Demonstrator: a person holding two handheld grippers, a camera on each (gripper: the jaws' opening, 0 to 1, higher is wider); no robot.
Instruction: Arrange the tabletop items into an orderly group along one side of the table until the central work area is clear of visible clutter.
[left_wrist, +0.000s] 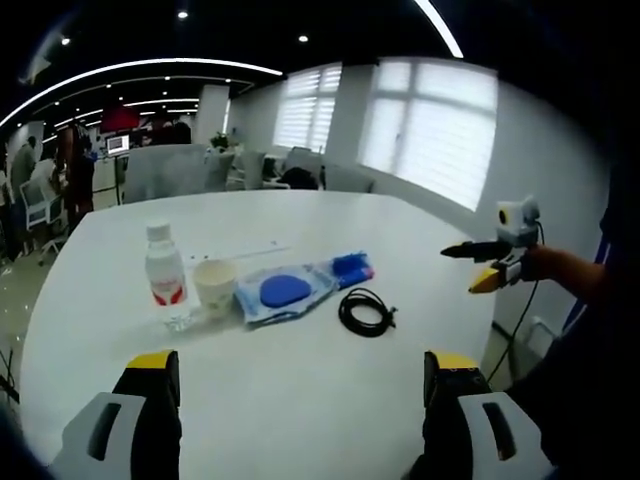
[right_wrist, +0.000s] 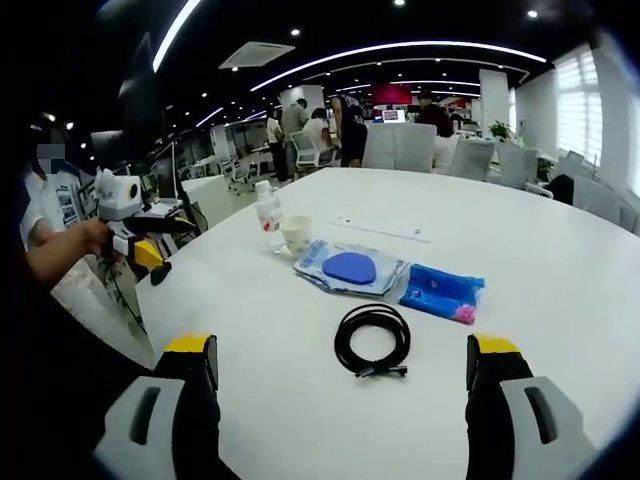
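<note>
White and round-edged, the table (left_wrist: 300, 400) sits in an open office with ceiling strip lights, blinds over big windows and people at desks in the far background. On it lies a loose row of items: a clear water bottle (left_wrist: 165, 274) with a white cap and red label stands upright, and a paper cup (left_wrist: 216, 286) stands just beside it. Next comes a clear plastic pouch holding a blue disc (left_wrist: 284, 291), lying flat and nearly touching the cup, then a small blue packet (left_wrist: 352, 267) at the pouch's far end. A coiled black cable (left_wrist: 366, 311) lies apart from the row, nearer the table's middle.

From the right gripper view the same things appear — bottle (right_wrist: 268, 214), cup (right_wrist: 297, 235), pouch (right_wrist: 350, 268), packet (right_wrist: 441, 291) and cable (right_wrist: 372, 340), the cable nearest that camera.

Both grippers hover above the tabletop, holding nothing. The left gripper (left_wrist: 300, 385) has its yellow-tipped jaws spread wide; the right gripper (right_wrist: 345, 365) likewise stands with jaws wide apart. Each also shows in the other's view, held in a hand off the table's edge — right gripper (left_wrist: 478, 266), left gripper (right_wrist: 172, 246).
</note>
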